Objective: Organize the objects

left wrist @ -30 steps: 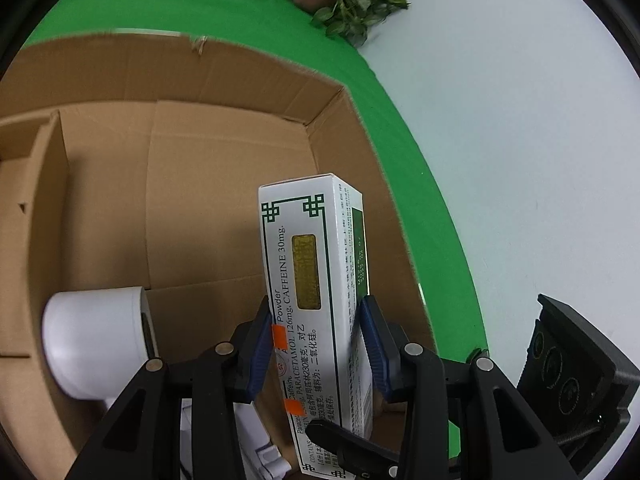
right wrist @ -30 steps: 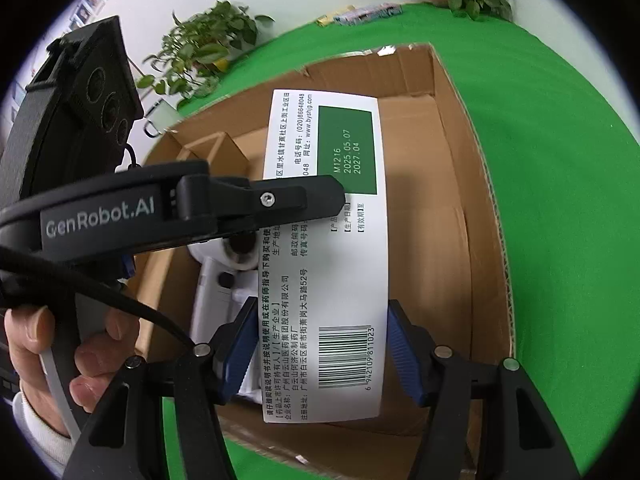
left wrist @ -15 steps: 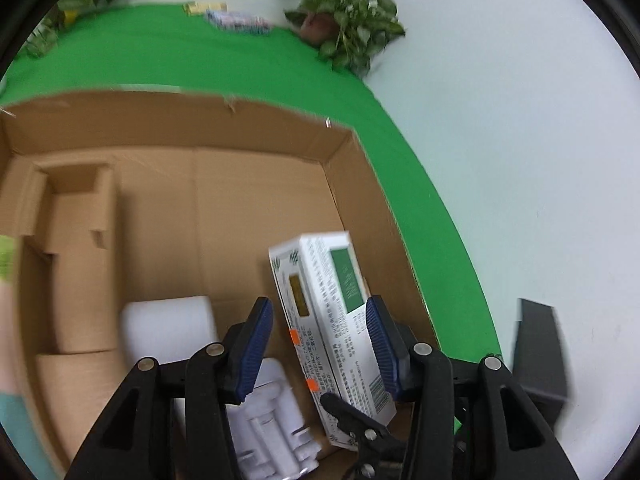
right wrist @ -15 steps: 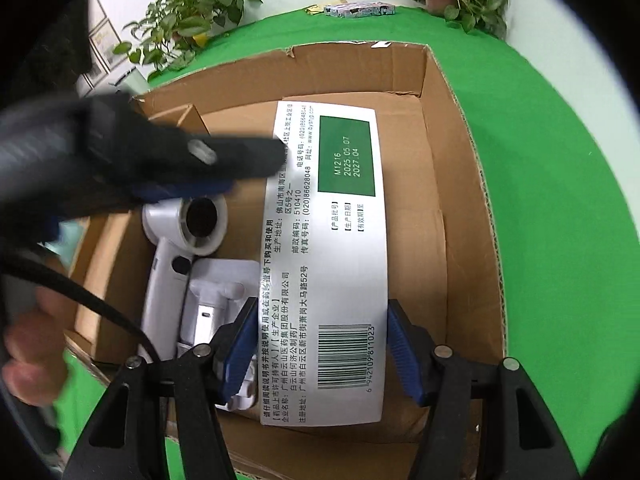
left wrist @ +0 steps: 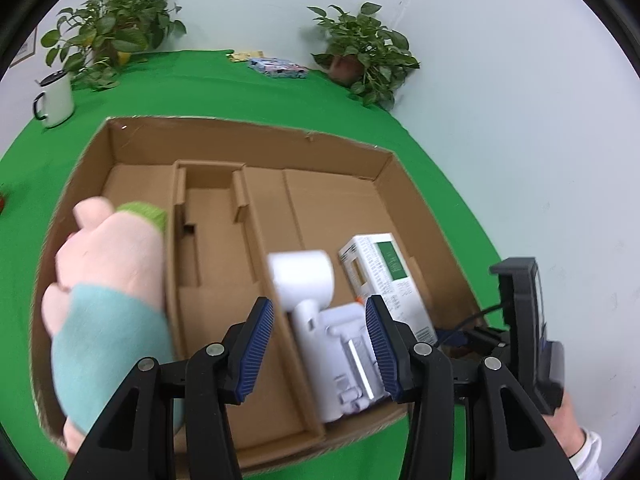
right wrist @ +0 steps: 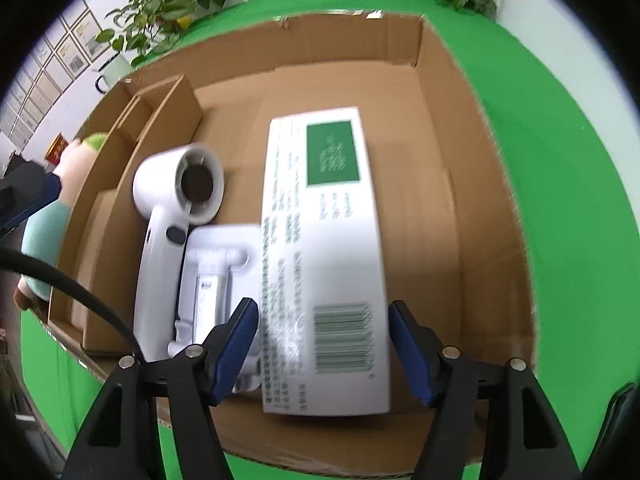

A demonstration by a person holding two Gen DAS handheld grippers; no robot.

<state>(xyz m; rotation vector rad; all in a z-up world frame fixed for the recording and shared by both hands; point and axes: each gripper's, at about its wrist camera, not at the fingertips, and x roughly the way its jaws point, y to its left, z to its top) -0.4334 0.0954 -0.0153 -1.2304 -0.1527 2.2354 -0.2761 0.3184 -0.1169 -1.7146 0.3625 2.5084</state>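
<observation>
A white and green medicine box lies in the right part of the cardboard box. It also shows in the left wrist view. My right gripper is open, its blue pads a little apart from the medicine box on both sides. My left gripper is open and empty above the cardboard box's near edge. A white hair dryer and a white plastic holder lie left of the medicine box. A pink and teal plush toy fills the left compartment.
The cardboard box stands on a green table. A white mug, potted plants and small packets stand at the back. A white wall is at the right.
My left gripper let go of the medicine box and pulled back and up. My right gripper lowered the box onto the cardboard floor and opened its jaws.
</observation>
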